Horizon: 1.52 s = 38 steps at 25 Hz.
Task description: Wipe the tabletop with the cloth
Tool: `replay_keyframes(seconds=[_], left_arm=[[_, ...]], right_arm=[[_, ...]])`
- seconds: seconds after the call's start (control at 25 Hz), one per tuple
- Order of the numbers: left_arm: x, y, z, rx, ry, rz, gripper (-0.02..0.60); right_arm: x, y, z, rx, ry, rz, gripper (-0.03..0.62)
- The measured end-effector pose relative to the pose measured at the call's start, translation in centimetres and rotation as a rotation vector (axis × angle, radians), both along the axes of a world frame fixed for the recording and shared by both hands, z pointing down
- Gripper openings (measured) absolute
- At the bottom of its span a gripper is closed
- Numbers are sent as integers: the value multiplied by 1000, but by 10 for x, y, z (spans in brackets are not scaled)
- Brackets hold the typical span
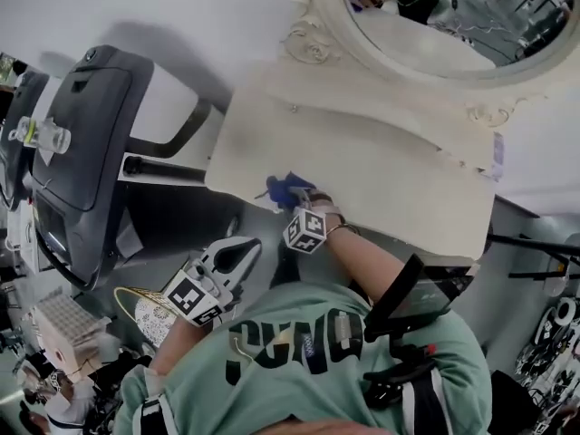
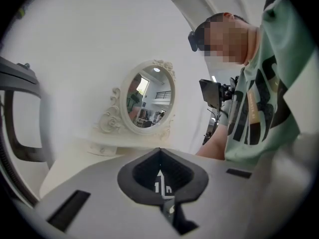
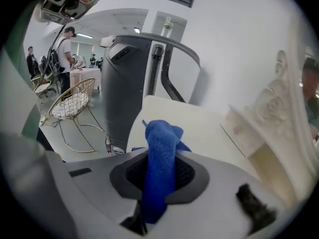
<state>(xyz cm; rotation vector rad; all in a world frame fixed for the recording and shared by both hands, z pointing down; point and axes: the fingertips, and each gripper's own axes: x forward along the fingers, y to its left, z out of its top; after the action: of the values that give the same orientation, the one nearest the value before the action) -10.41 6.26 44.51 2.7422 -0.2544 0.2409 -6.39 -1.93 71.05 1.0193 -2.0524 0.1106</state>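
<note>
while the left gripper [image 2: 160, 152] sits closed, the right gripper [image 3: 160, 159] clamps the cloth [image 3: 163, 133] between its jaws.

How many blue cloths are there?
1. The blue cloth is pinched by the right gripper at the near edge of the tabletop. Another could be hidden.

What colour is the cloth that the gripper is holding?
Bright blue. The cloth shows best in the right gripper view.
</note>
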Motion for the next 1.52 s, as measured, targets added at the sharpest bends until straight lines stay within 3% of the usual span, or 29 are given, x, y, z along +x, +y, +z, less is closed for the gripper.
replay_keyframes(seconds=[0.16,0.36,0.48,0.6,0.84,1.04,1.2,1.32,1.52], left_arm=[[107,66,0,0,20,76,5],[238,172,-8,-33,49,247,5],[298,217,-24,-7,56,343,5],[336,247,-42,26,53,404,5],[358,267,-65,75,36,418,4],[347,247,-80,86,57,364,5],[319,203,-78,87,65,307,5],[294,158,-73,87,71,282,5],[269,87,-61,95,52,309,5]], right_arm=[[136,83,2,14,9,119,61],[315,242,12,-36,80,280,61],[404,327,17,-78,113,409,61],[460,387,20,-107,123,517,61],[485,412,20,-149,100,579,61],[492,405,16,-244,-15,601,61],[522,355,-2,-201,-41,675,61],[553,310,-9,-192,-30,787,61],[589,264,-6,-231,0,958,61]])
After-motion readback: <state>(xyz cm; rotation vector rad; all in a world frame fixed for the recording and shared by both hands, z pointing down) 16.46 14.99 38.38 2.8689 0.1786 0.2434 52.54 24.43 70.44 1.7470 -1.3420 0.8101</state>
